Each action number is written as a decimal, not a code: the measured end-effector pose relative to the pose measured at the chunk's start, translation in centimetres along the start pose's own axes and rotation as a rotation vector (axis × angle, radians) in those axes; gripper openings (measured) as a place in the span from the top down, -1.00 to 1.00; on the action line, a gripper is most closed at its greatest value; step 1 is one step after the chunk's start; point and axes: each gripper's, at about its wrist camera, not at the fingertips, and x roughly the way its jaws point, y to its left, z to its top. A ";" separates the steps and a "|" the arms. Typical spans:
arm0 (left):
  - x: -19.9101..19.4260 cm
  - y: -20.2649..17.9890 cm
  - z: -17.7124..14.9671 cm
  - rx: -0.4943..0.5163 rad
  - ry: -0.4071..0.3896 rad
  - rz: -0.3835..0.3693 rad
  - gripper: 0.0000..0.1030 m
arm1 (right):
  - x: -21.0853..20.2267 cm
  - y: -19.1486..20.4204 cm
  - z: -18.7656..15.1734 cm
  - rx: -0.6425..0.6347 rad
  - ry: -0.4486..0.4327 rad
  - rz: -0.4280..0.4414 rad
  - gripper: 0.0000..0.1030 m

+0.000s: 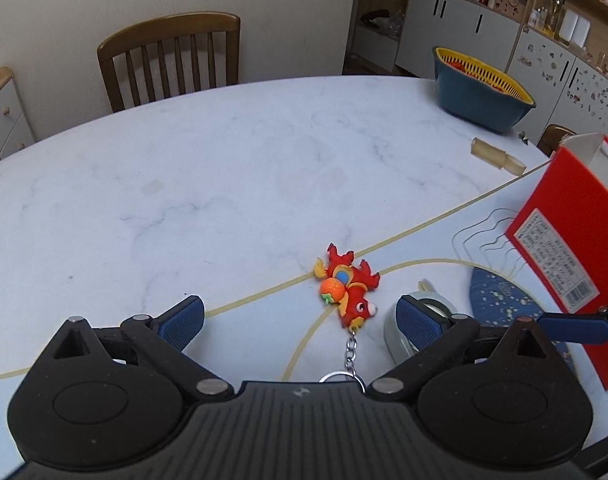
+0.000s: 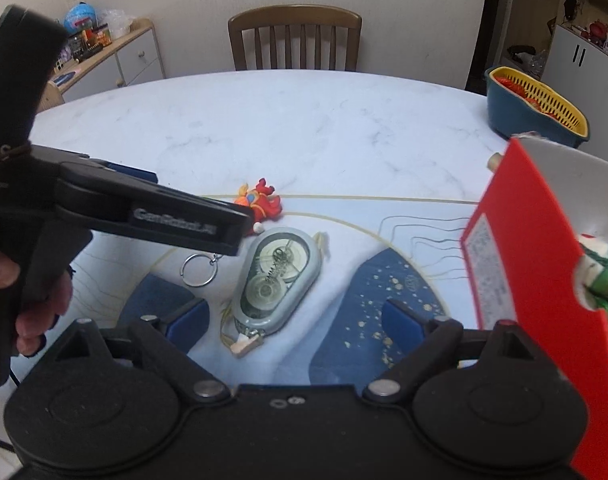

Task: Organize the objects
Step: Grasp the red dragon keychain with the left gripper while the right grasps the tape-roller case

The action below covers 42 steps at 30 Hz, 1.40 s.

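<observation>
White marbled surface (image 1: 223,168), wooden chair (image 1: 171,60) behind it. Left hand-held gripper (image 1: 299,320) open, empty, red toy keychain (image 1: 350,290) lying between its spread fingers. Right hand-held gripper (image 2: 295,320) open, empty, grey tape dispenser (image 2: 277,280) lying just ahead between its fingers, red box (image 2: 536,264) standing at its right.

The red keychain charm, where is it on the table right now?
The red keychain charm lies on the white table, centred ahead of the open left gripper, just left of the grey tape dispenser.
</observation>
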 end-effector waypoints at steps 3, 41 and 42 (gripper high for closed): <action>0.7 -0.1 -0.1 0.019 -0.009 0.004 -1.00 | 0.9 0.5 0.2 -0.011 0.004 -0.008 -0.69; 0.9 -2.9 -0.4 0.113 -0.068 -0.049 0.26 | 2.2 -0.3 0.2 0.005 -0.015 -0.063 0.12; 0.6 -2.9 -0.4 0.107 -0.064 -0.050 0.27 | 1.9 -0.5 0.1 0.006 -0.019 -0.064 0.12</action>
